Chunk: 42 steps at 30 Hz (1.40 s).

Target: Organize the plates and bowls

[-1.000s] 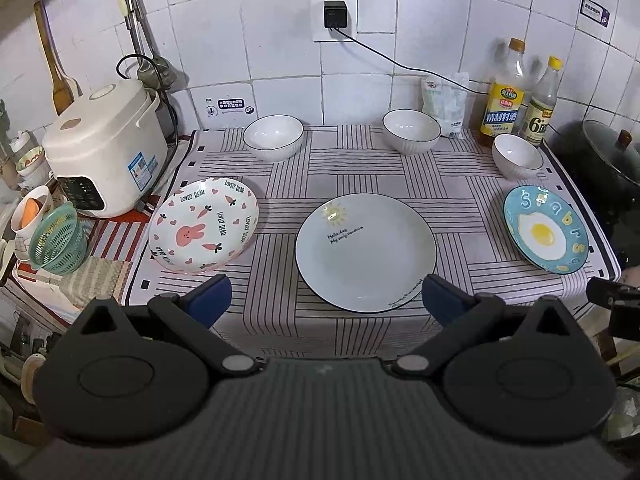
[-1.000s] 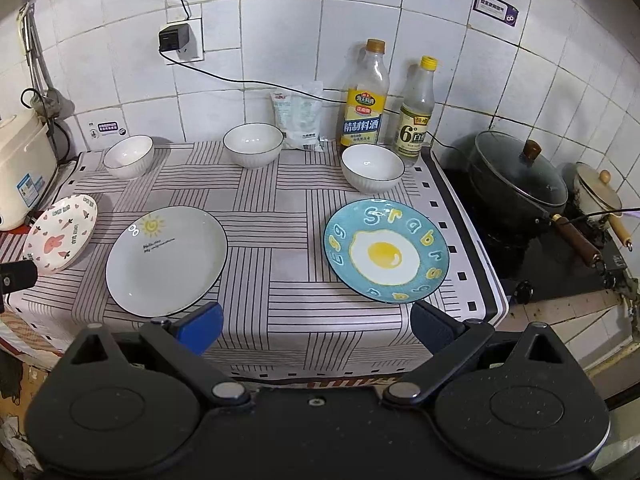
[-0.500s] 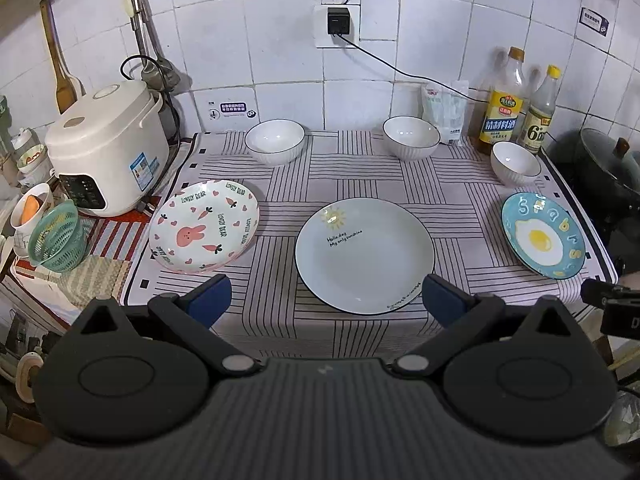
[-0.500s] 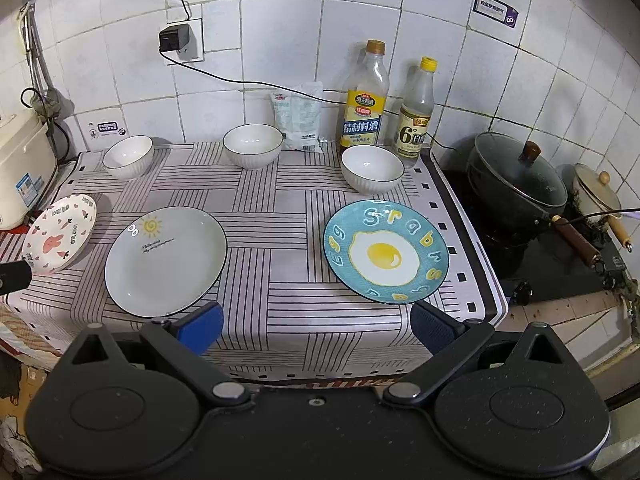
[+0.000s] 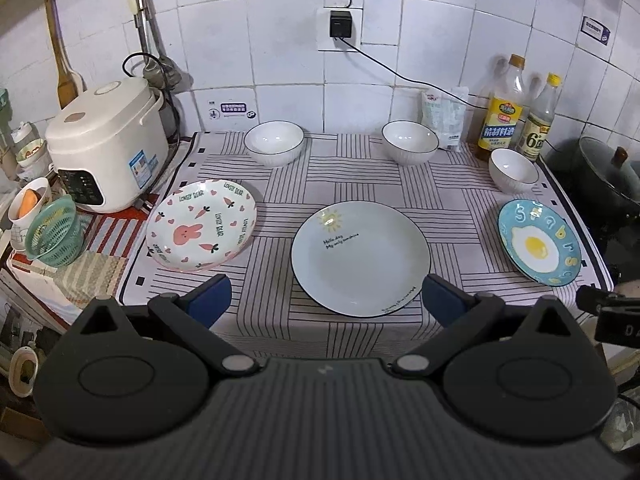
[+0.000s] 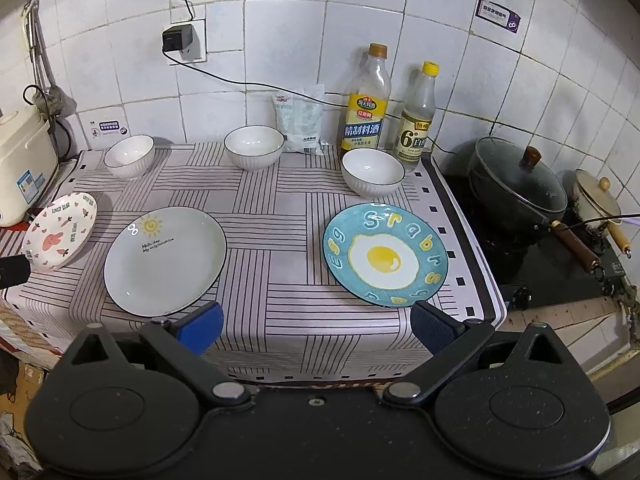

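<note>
I see rabbit plate [image 5: 201, 225], white plate [image 5: 361, 258], egg plate [image 6: 385, 255] flat | three white bowls [image 5: 274, 142] behind | left gripper [image 5: 324, 300], right gripper [image 6: 316, 326] both spread wide, empty

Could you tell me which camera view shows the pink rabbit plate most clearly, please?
The left wrist view: the pink rabbit plate lies whole and near, its rabbit and carrots clear. In the right wrist view it sits small at the left edge, foreshortened.

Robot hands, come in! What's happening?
Left gripper, right gripper: jaws open, empty. Three plates, three bowls untouched on striped cloth. Nothing blocking.
</note>
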Each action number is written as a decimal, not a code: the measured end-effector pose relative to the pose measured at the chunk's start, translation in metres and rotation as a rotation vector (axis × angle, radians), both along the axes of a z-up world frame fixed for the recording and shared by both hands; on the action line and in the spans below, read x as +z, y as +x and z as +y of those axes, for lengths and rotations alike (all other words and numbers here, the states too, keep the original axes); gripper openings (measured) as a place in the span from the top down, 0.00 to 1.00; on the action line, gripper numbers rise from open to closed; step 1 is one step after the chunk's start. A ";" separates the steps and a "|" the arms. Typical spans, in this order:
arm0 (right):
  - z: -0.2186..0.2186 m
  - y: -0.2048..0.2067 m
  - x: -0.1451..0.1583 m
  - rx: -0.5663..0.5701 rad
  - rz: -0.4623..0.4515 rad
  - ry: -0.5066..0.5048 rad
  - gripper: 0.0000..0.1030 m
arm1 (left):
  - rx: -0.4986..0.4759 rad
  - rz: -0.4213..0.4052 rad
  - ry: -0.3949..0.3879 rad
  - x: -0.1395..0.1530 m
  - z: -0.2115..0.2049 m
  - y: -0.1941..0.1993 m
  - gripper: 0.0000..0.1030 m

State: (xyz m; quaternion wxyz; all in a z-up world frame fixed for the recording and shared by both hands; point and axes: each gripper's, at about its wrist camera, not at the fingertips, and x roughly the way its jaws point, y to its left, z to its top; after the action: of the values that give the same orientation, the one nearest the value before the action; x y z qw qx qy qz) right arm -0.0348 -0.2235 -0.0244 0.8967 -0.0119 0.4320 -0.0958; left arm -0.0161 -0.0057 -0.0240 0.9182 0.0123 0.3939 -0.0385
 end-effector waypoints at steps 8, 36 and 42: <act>-0.003 0.001 -0.002 0.008 0.006 0.002 0.02 | 0.019 0.016 -0.032 -0.002 0.001 0.003 0.00; 0.016 0.092 -0.099 0.417 -0.092 0.292 0.12 | 0.023 0.211 -0.159 -0.080 0.057 0.123 0.14; 0.018 0.132 -0.165 0.337 0.014 0.407 0.15 | 0.005 0.312 -0.166 -0.141 0.062 0.168 0.18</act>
State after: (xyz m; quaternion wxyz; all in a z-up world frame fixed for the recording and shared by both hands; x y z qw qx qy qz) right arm 0.0972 -0.2051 -0.1894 0.8809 0.0962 0.4404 0.1439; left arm 0.1520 0.0564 -0.1648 0.8440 -0.0707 0.5271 -0.0700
